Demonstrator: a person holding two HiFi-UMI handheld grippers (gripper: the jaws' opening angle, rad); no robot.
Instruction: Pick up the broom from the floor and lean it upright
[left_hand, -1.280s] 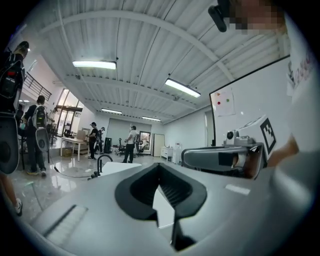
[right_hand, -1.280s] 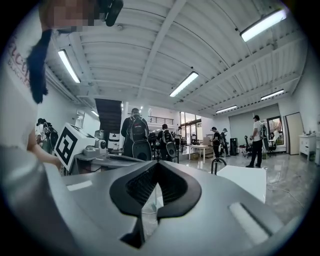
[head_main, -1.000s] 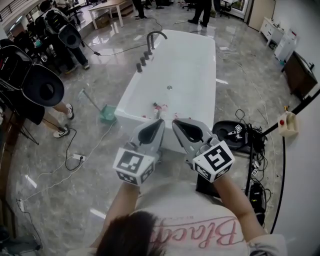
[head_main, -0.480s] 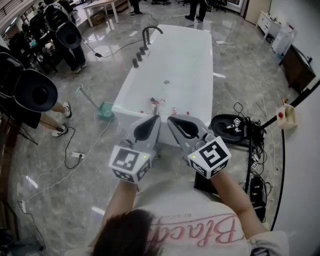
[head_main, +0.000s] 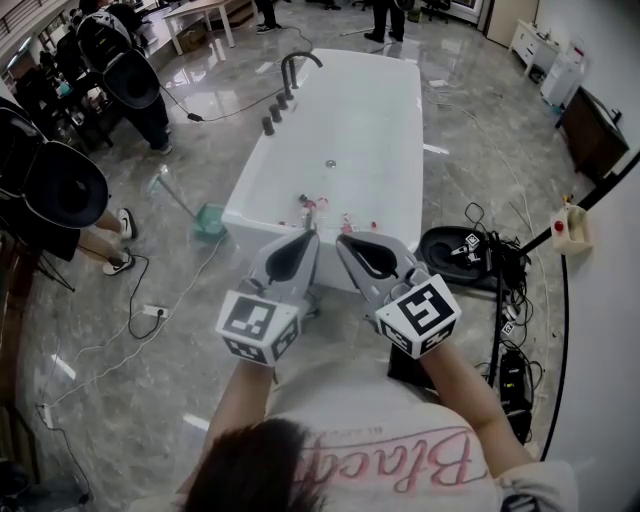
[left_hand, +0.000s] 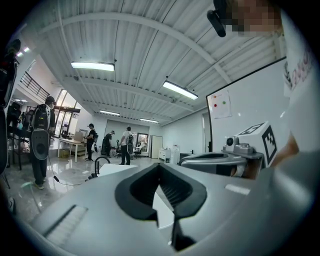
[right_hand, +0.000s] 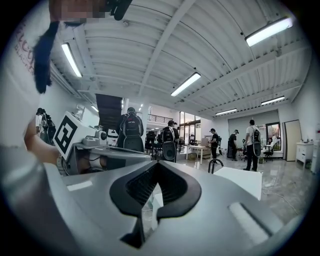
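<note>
The broom, with a green head and a pale handle running up-left, lies on the grey floor beside the left wall of the white bathtub. My left gripper and right gripper are held side by side in front of my chest, pointing level toward the tub's near end. Both are well to the right of the broom and apart from it. In the left gripper view the left gripper has its jaws shut on nothing. The right gripper also has its jaws together and empty. The broom does not show in either gripper view.
A black faucet stands at the tub's far left rim. People with black packs stand at the left. Cables and a power strip lie on the floor near left. Black equipment and cords sit to the right by a white wall.
The head view has tipped a little, so the tub and broom sit slightly higher in the picture. Both grippers stay side by side and shut.
</note>
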